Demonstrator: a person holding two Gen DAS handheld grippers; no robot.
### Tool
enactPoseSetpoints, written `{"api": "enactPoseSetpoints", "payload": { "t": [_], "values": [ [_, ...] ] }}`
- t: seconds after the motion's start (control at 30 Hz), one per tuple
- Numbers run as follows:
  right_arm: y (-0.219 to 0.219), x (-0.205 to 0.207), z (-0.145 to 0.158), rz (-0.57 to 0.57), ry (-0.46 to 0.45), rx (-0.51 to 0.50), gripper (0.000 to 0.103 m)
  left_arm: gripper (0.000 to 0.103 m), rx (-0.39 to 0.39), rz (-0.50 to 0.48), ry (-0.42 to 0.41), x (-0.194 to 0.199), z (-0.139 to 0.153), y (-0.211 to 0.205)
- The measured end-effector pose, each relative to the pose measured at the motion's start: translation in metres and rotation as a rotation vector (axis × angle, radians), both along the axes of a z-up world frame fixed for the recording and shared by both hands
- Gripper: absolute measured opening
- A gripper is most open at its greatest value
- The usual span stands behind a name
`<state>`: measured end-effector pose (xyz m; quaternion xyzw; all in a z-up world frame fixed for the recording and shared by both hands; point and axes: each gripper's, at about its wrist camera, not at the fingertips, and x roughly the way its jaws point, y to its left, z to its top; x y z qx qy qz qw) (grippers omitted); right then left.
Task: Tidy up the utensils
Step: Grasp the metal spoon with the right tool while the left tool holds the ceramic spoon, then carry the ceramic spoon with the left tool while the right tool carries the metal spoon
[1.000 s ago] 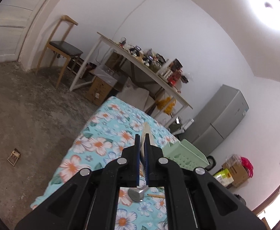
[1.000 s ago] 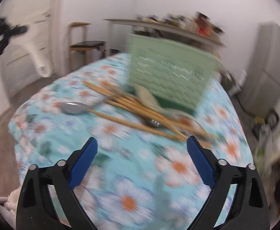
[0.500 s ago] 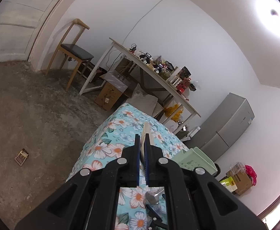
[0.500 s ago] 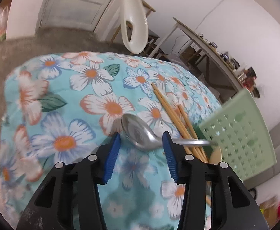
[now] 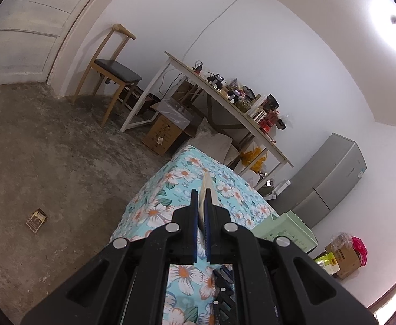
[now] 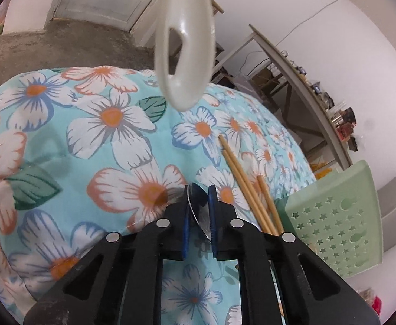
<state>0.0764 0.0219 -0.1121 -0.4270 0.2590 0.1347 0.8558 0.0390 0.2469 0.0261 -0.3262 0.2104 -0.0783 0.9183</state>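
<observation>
While the shiny metal spoon (image 6: 198, 211) sits edge-on, its rounded bowl is pinched between the blue pads of the right gripper (image 6: 198, 216), fingers drawn nearly together on it, just above the flowered cloth (image 6: 111, 140). Smooth and glossy, the cream plastic spoon (image 6: 184, 54) hangs over the tabletop with a cut-out loop at its rounded end; in the left wrist view its pale edge (image 5: 205, 189) pokes out past the tips of the left gripper (image 5: 203, 216), whose fingers are clamped tight on it with only a sliver of gap. Right of the metal spoon lie slim bamboo chopsticks (image 6: 241, 178), running back toward the mint-green plastic basket (image 6: 338, 216), its wall punched with small stars. Beneath it all, quilted turquoise fabric with white and orange blooms.
</observation>
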Motion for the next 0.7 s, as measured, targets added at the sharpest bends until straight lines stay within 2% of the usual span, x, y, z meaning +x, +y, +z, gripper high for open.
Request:
{"api": "enactPoseSetpoints", "payload": {
  "t": [0.23, 0.57, 0.7],
  "values": [
    [-0.018, -0.004, 0.031, -0.036, -0.037, 0.12, 0.005, 0.003, 0.004, 0.02, -0.003, -0.003, 0.002, 0.001],
    [-0.058, -0.005, 0.099, -0.083, -0.053, 0.386, 0.003, 0.003, 0.016, 0.016, -0.018, -0.004, 0.011, -0.005],
    [-0.073, -0.013, 0.122, -0.094, -0.032, 0.498, 0.003, 0.003, 0.024, 0.011, -0.026, -0.007, 0.015, -0.009]
  ]
}}
